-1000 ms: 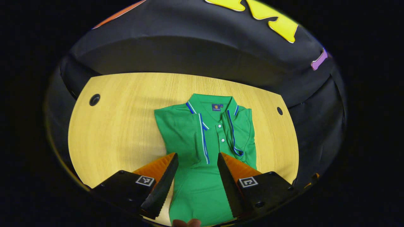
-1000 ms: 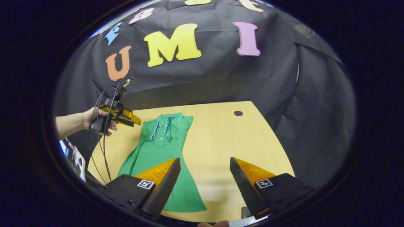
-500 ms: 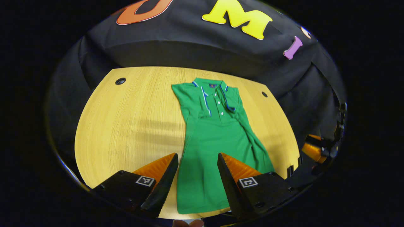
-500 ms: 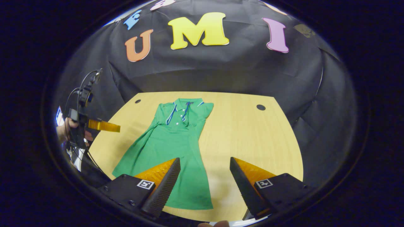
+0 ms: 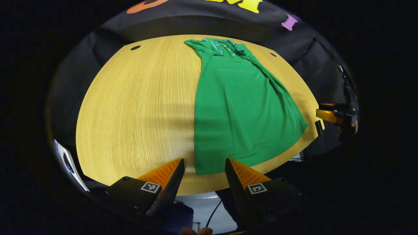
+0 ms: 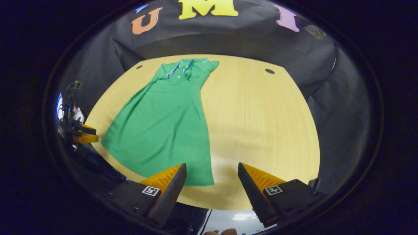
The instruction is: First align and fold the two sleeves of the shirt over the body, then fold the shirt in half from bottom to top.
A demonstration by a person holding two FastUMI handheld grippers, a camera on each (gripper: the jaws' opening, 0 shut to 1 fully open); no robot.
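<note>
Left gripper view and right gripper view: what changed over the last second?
Both tools pulled back from the collar end toward the shirt's hem: the left tool now sits at the near table edge, as does the right tool. Nothing was gripped or released. The shirt stayed flat, sleeves folded in; both tools stayed open.

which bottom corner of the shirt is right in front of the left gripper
The hem corner on the straight-edged side, just ahead of the left gripper; the flared corner points toward the right gripper.
</note>
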